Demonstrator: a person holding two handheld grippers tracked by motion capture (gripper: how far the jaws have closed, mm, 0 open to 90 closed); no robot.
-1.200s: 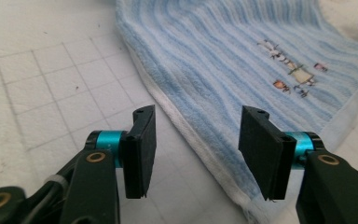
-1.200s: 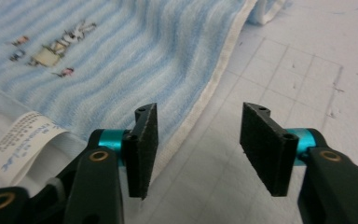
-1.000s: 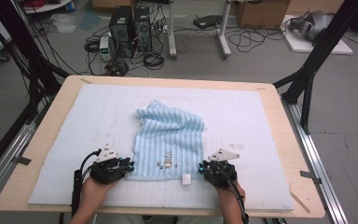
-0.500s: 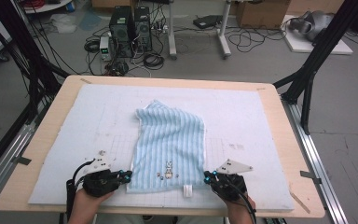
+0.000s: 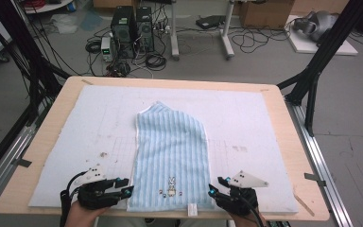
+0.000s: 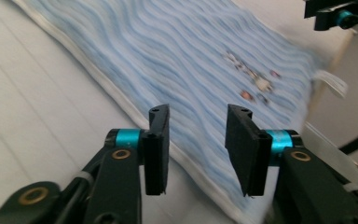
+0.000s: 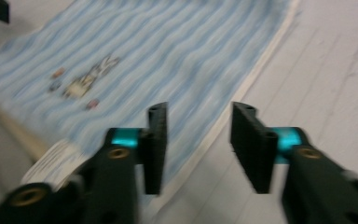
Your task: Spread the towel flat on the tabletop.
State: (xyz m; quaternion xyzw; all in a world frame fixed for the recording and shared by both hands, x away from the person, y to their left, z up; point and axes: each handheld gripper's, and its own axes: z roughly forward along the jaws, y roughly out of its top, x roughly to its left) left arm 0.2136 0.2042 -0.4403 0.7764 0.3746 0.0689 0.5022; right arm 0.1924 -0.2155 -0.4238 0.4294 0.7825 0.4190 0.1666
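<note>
A light blue striped cloth lies flat on the white mat, stretched toward the near edge, with a small rabbit print and a white tag. My left gripper sits at the cloth's near left corner and my right gripper at its near right corner. Both have just been opening and stand open. In the left gripper view the cloth's white hem lies past the parted jaws, not pinched. In the right gripper view the hem runs under the gap, untouched.
The mat covers a wooden table whose near edge is just under my hands. Black frame legs stand at the right and left. Computers and cables sit on the floor beyond.
Both hands drew the cloth's near edge toward the person, flattening its bunched far part. The jaws, shut on the corners before, have opened and released the cloth.
</note>
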